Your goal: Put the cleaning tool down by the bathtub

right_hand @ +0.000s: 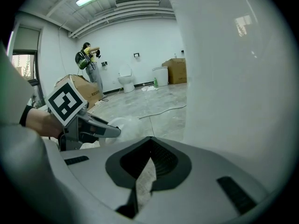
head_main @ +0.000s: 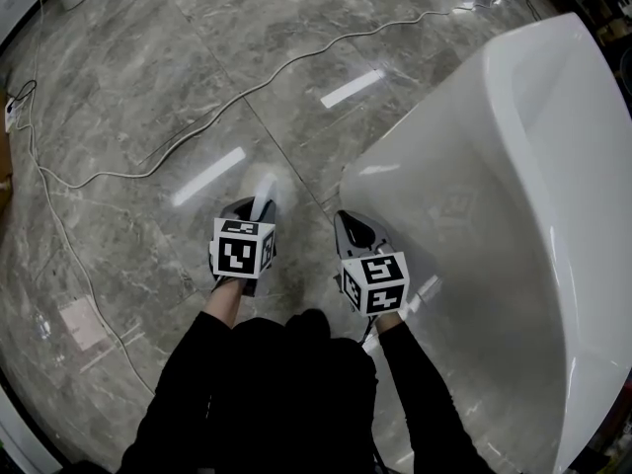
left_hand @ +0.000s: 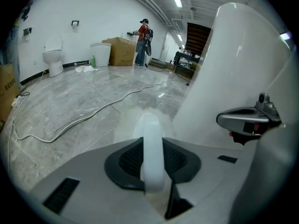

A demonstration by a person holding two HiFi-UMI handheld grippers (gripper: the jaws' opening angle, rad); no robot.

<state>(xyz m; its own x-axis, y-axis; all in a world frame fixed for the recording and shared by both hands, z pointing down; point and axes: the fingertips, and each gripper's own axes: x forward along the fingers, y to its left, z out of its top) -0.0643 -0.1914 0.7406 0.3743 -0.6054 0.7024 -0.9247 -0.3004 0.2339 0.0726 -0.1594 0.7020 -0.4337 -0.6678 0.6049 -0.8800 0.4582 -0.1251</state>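
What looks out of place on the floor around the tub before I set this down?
A loose cable snakes across the floor toward the bathtub's far end, a possible snag. A pale flat scrap lies apart from it. No spill or damage shows.

The left gripper [right_hand: 114, 131] grips the cleaning tool [right_hand: 127, 125] just beside the bathtub [right_hand: 233, 78].

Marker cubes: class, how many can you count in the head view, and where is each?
2. One marker cube sits on the left gripper, over the grey floor; the other sits on the right gripper, beside the white bathtub. None seems hidden.
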